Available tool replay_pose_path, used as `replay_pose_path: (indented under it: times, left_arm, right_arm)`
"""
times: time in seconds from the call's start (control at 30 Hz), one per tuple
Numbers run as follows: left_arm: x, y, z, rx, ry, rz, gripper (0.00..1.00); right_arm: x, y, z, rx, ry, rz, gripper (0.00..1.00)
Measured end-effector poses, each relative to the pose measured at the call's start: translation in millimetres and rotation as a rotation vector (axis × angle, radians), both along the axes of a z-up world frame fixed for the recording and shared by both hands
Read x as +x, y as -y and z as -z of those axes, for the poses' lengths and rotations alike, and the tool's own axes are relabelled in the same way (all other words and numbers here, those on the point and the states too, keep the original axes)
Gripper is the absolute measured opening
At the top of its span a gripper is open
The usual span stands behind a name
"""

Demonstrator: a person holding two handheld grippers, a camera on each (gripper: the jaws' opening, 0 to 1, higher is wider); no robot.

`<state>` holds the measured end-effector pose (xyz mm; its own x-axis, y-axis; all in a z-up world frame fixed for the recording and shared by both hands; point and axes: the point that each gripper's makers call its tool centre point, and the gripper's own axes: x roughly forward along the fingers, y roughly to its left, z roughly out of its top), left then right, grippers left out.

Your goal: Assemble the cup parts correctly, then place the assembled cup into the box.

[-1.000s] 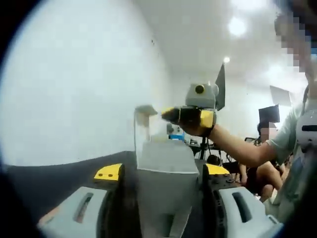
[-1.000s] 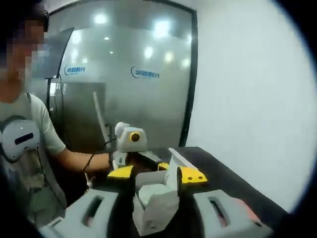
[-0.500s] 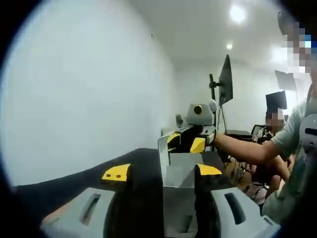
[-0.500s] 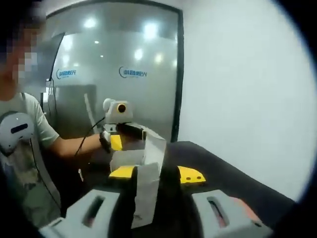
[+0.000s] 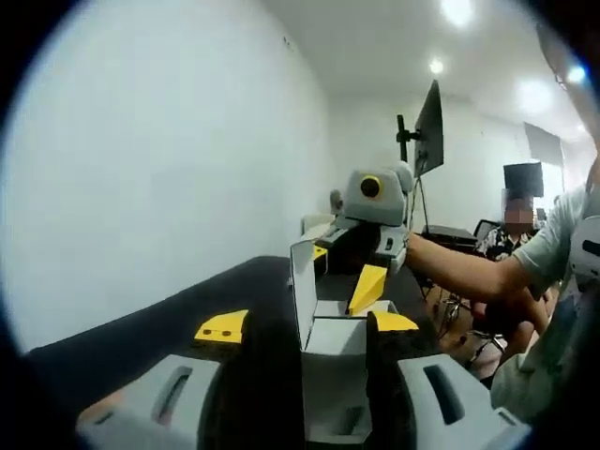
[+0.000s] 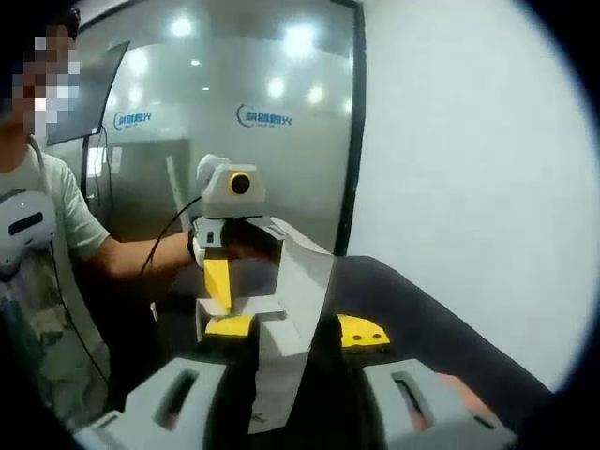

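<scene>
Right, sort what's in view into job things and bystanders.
Job:
- white box, held between both grippers
- left gripper
- right gripper

Just there:
- dark table
- monitor on stand
- glass wall with logos
- seated person

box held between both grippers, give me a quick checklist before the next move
1. Left gripper holds the box: ok, jaws closed on its sides.
2. Right gripper holds the box's flap: ok, the panel sits between its jaws.
3. Box open: ok, flap stands up.
4. Cup inside box: cannot tell, interior hidden.
5. Cup assembled: cannot tell.
6. Dark table under the box: ok.
</scene>
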<state>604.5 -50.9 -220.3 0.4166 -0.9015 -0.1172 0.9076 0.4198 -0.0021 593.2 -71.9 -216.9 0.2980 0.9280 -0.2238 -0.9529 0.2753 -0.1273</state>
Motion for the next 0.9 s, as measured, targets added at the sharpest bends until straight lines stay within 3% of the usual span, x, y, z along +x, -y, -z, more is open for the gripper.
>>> replay_pose_path:
  times: [0.13, 0.2, 0.3, 0.33, 0.5, 0.6, 0.77, 0.9]
  left_arm:
    - [1.3, -2.1, 1.7, 0.018, -0.042, -0.021, 0.41]
    - [1.6, -2.9, 2.2, 0.039, -0.045, -0.036, 0.41]
    - [8.1, -10.5, -2.6, 0.091, 0.044, -0.101, 0.34]
    - [8.6, -11.8, -1.9, 0.102, 0.044, -0.109, 0.32]
    - [3.0, -9.6, -0.3, 0.115, 0.033, -0.098, 0.31]
    - [2.5, -11.0, 0.0, 0.121, 0.035, -0.111, 0.32]
    - [-0.5, -11.3, -0.6, 0.134, 0.052, -0.119, 0.32]
    - [-0.1, -12.7, -0.5, 0.126, 0.051, -0.124, 0.32]
  right_arm:
    - [-2.5, 0.4, 0.9, -0.047, 0.001, 0.004, 0.27]
    - [-2.6, -0.2, -0.1, -0.085, 0.045, 0.011, 0.27]
    - [0.6, 0.2, -5.5, -0.102, 0.139, 0.028, 0.27]
    - [-1.6, -0.1, -4.9, -0.101, 0.138, 0.028, 0.27]
    - [-8.5, 2.2, -11.7, -0.093, 0.266, 0.044, 0.24]
    - [-17.7, 3.0, -11.0, -0.113, 0.304, 0.049, 0.22]
    - [-28.0, 3.5, -11.1, -0.131, 0.317, 0.045, 0.22]
    - [-41.3, 3.2, -12.5, -0.127, 0.271, 0.004, 0.25]
